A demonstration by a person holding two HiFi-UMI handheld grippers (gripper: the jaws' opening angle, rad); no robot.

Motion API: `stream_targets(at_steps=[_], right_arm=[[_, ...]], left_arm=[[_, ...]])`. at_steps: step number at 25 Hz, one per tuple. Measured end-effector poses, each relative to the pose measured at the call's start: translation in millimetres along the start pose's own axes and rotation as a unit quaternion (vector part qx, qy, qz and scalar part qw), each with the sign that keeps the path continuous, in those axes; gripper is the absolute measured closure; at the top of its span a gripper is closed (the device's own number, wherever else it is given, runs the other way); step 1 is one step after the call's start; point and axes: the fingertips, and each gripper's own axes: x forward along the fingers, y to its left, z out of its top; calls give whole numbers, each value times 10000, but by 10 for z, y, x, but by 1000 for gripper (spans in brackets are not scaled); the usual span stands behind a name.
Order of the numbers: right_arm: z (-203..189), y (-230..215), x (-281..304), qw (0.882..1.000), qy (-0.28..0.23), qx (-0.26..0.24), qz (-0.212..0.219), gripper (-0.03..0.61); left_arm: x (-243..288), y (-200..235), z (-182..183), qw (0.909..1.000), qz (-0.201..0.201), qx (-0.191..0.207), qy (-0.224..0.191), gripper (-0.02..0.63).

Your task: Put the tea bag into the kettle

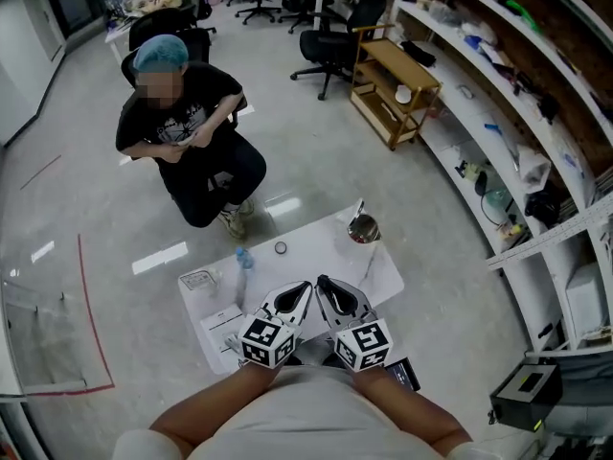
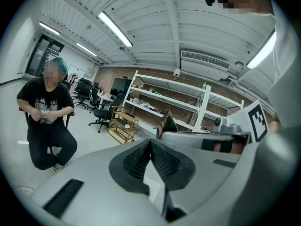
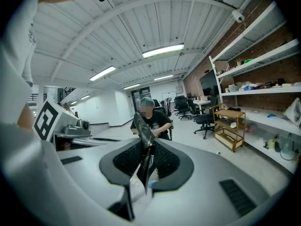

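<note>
The right gripper [image 3: 146, 147] pinches the dark tea bag [image 3: 142, 125], which stands up thin, the left gripper [image 2: 150, 144] is closed on nothing, and the shiny kettle [image 1: 363, 228] sits ahead, a bit right, nearer the right gripper.

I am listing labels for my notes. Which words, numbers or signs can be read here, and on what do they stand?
No text is readable in any view.
Marker cubes: black-and-white square patterns, no letters.
Seated person's shirt: pale print, too blurred.
Papers: print too small.
Dark packet: no legible label.
</note>
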Motion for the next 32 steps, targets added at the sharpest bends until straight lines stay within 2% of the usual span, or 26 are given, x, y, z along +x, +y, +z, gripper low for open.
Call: stream_targets(at_steps=[3,9,19,24,32], right_arm=[[17,-240,-201,9997,-155,1,-180,505],[40,-692,-756,9987,-338,-3,-392,505],[-80,-1350,-1774,9983,-448,-126,-360,505],[-104,-1768,-2208,9972,-537,-61,-517,505],[-234,-2076,-2739,9950,-580,73,-813,505]], left_arm=[[180,-240,-11,9997,-188,178,36,603],[506,-791,-120,9994,-291,168,25,604],[1059,-1854,-405,9993,-290,222,12,603],[1329,-2279,-516,9992,-325,249,23,604],[1683,-2787,-610,9974,-589,389,158,604]])
